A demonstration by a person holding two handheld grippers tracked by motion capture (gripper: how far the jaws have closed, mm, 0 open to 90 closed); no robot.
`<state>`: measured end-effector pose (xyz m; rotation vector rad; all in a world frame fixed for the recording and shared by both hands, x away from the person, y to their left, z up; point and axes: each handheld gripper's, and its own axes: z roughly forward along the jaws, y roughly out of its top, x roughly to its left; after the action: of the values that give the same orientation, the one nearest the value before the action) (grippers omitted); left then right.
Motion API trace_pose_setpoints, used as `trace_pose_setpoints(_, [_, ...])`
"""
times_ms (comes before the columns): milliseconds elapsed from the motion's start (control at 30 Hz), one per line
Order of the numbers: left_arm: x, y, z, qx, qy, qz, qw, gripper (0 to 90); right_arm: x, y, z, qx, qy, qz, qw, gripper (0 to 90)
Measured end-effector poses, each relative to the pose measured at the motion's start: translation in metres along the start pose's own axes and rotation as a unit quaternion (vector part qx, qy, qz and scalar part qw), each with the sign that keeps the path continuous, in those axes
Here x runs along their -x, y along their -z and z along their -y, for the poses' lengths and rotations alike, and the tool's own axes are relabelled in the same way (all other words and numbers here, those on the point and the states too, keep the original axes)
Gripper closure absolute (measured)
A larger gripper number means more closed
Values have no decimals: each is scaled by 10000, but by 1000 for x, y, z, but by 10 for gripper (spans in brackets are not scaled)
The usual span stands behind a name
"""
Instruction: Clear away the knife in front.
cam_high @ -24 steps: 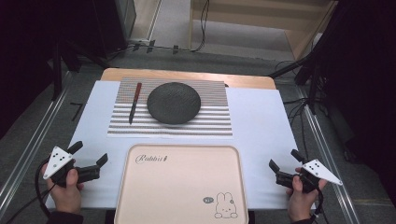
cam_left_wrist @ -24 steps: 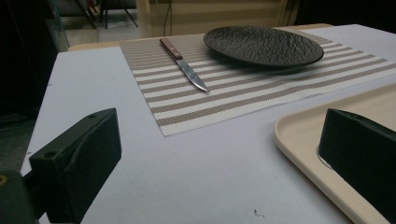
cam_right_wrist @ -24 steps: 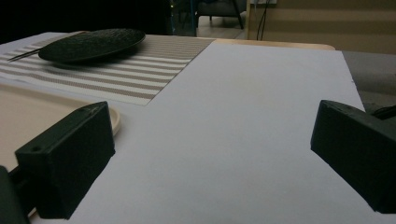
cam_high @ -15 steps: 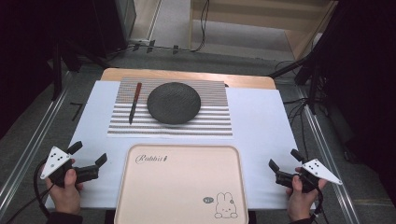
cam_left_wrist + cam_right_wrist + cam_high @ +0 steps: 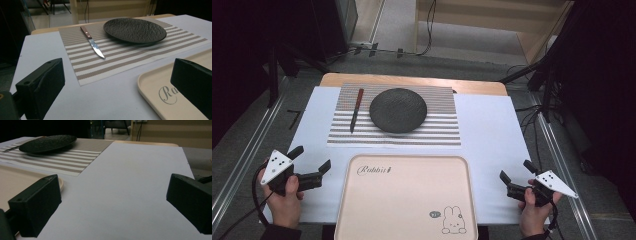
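Left gripper (image 5: 312, 161): held in the person's left hand (image 5: 286, 200) at the near left corner of the table; its 2 jaws stand wide apart with nothing between them, pointing toward the tray's left rim.
Right gripper (image 5: 516, 172): held in the person's right hand (image 5: 532, 215) at the near right corner of the table; its 2 jaws are spread wide and hold nothing, over bare white sheet.
Tray (image 5: 362, 200): pale pink, with the printed word "Rabbit" and a small rabbit drawing, at the middle of the table's near edge, between the 2 grippers and apart from both. In the left gripper view its corner (image 5: 150, 85) lies just ahead of the right-hand jaw.
Placemat (image 5: 437, 131): striped, on the far half of the table, its near edge just beyond the tray's far rim.
Plate (image 5: 398, 110): dark, round, textured, lying flat on the middle of the placemat.
Knife (image 5: 355, 110): wooden handle toward the far edge, blade tip toward the near edge, on the left part of the placemat, just beside the plate and not touching it.
White sheet (image 5: 492, 140): covers the table under the placemat and tray; a strip of wood shows along the far edge.
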<state>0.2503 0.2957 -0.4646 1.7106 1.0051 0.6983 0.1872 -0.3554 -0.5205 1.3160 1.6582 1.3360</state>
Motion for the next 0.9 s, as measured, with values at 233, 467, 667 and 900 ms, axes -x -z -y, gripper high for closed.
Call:
trace_pose_setpoints(233, [4, -8, -16, -48, -48, 72, 10000, 0, 1, 0, 0, 21, 4, -20, 10000, 0])
trace_pose_setpoints(467, [2, -16, -33, -42, -61, 60, 10000, 0, 1, 0, 0, 17, -3, -25, 10000, 0])
trace_pose_setpoints(667, [-1, -26, -48, -111, -147, 81, 9998, 0, 1, 0, 0, 23, 2, -23, 10000, 0])
trace_pose_setpoints(900, [0, -39, -59, -102, -138, 141, 9998, 0, 1, 1, 0, 24, -17, -22, 10000, 0])
